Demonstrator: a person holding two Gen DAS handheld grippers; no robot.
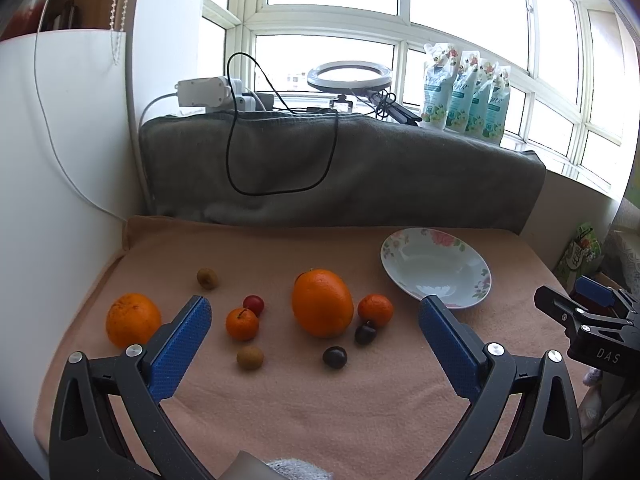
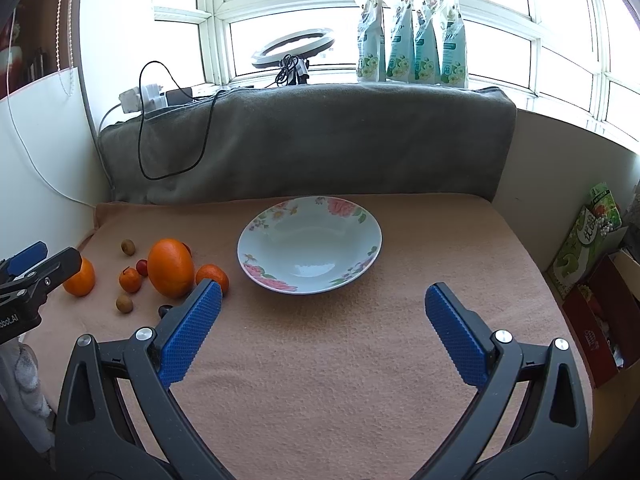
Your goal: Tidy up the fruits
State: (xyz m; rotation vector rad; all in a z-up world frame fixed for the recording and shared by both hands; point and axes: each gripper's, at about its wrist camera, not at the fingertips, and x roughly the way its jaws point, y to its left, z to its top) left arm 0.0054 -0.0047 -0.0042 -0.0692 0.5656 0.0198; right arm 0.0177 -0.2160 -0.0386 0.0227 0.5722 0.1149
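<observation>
Both claws gape empty: fruits (image 1: 322, 303) before left claw (image 1: 316, 316), plate (image 2: 256, 256) before right claw (image 2: 322, 300)

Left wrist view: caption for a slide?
Open left gripper hovers over scattered fruit beside an empty floral bowl.

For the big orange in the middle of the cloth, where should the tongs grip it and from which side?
Grip the big orange across its widest middle, coming down from above and the near side with the open left tongs. It stands taller than its neighbours, so its upper half is clear. A mandarin crowds its right and a dark fruit its lower right, so keep the fingers above them.
</observation>
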